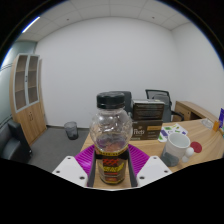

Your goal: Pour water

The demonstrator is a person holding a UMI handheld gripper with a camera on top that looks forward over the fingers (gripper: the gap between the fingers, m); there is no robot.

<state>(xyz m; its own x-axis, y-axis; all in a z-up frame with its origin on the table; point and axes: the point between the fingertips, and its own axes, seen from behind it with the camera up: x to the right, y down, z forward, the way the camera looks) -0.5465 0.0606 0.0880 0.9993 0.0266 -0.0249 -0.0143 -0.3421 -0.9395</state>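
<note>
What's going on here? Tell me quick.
A person's handheld gripper is shut on a clear bottle with a black cap, holding it upright, lifted in front of the camera. Just beyond and to the right, a white mug waits on the wooden table. The bottle is not tipped, so nothing is being poured at this moment.

Bottle (111, 140) base lying hidden behind the fingers (78, 167) | its label text too small to read | tabletop (205, 152) items beyond blurring together.
</note>
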